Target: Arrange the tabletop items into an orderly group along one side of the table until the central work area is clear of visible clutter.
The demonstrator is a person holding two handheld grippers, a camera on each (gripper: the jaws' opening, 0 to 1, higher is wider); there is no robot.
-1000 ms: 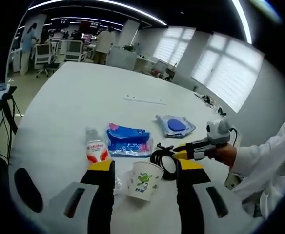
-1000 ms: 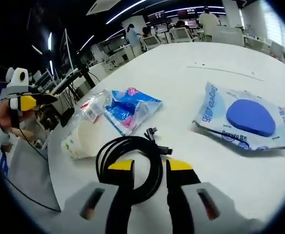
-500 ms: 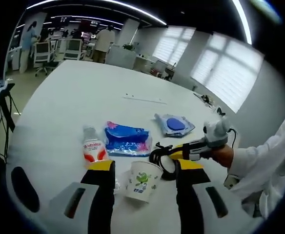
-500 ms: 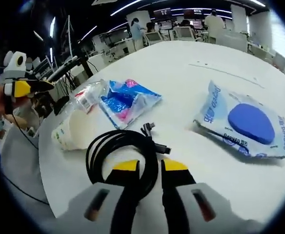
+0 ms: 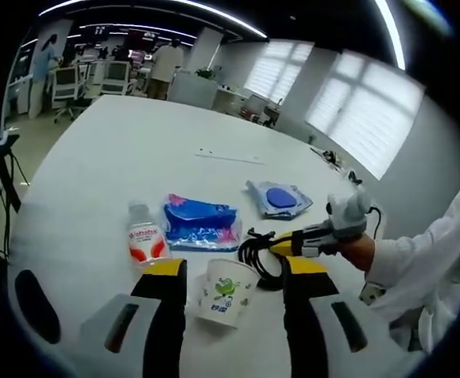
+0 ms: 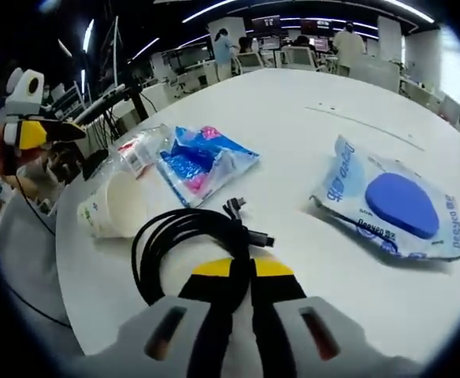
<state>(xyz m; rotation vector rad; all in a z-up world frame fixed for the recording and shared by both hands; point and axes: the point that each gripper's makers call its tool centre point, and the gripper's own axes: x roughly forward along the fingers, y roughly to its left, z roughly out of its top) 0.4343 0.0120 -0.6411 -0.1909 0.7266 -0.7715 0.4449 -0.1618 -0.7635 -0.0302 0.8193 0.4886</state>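
On the white desk (image 6: 309, 94), the right gripper (image 6: 242, 268) has its jaws pinched together on the near edge of a coiled black cable (image 6: 187, 240), which lies flat with its plug ends pointing toward the middle of the desk. In the left gripper view the same gripper (image 5: 281, 246) reaches in from the right, held by a hand (image 5: 357, 250), its tips at the cable (image 5: 255, 256). The left gripper (image 5: 228, 272) hangs with jaws spread wide and nothing between them, just above a paper cup (image 5: 224, 291) printed in green. Beyond the cup stand a small water bottle (image 5: 144, 239), a blue patterned packet (image 5: 200, 226) just beside it, and farther off a clear pouch holding a blue disc (image 5: 279, 198).
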